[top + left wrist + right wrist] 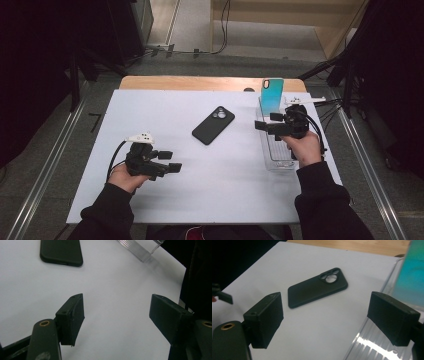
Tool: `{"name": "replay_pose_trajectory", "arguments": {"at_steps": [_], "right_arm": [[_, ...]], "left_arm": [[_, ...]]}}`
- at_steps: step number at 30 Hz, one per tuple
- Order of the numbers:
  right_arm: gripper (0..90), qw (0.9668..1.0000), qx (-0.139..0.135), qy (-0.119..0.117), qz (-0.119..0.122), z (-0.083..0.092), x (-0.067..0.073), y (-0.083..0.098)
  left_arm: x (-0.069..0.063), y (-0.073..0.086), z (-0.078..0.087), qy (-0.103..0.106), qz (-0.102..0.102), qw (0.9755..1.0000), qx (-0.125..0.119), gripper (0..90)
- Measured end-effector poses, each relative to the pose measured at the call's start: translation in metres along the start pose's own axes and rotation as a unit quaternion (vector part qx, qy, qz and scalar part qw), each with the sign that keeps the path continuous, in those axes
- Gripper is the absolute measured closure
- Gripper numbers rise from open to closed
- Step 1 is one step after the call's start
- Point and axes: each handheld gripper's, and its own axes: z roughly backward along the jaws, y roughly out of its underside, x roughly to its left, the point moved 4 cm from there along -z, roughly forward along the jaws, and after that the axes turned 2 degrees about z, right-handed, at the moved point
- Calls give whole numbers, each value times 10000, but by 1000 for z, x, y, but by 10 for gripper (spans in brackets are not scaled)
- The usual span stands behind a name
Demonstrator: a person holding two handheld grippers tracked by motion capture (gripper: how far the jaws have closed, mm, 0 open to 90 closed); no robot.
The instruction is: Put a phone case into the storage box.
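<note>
We see a black phone case (213, 125) lying flat on the white surface (165, 200), back side up with its camera cut-out toward the far edge, roughly midway between the two hands and touched by nothing. In the right gripper view the same black phone case (317, 291) lies ahead of the jaws and a little to their left, well clear of both pads. In the left gripper view its near end (61, 252) shows at the top, far beyond the jaws.

To its right we find a clear plastic rack (280, 162) with a ribbed floor, and a teal phone case (272, 95) stands upright at the rack's far end. The right gripper (264, 125) hovers above the rack, pointing toward the black phone case; its jaws stand released with nothing between them, and we see only the white surface and the rack's edge (372, 345) in the gap.

The left gripper (170, 161) is held low near the front left of the surface, well apart from the black phone case. Its jaws are likewise parted and empty, with bare white surface between them. A cable trails from each gripper, and dark sleeves cover both forearms.
</note>
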Motion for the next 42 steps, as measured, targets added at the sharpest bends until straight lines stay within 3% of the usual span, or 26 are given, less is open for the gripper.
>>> {"name": "replay_pose_trajectory", "arguments": {"at_steps": [8, 16, 25, 35, 42], "right_arm": [[115, 9994, 84, -328, 120, 1, 15, 12], [124, 9986, 200, -419, 248, 1, 25, 29], [144, 9957, 327, -727, 473, 0, 40, 51], [153, 9920, 473, -860, 788, 3, 52, 73], [153, 9899, 518, -1039, 819, 7, 58, 84]], "left_arm": [[0, 0, 1, -54, -18, 10000, -2, 288], [1, 0, 1, -93, -28, 9999, -24, 287], [1, -1, 2, -127, -19, 9999, -67, 287], [0, -9, -4, -250, -60, 9996, -65, 216], [0, -20, -11, -270, -78, 9996, -90, 140]]}}
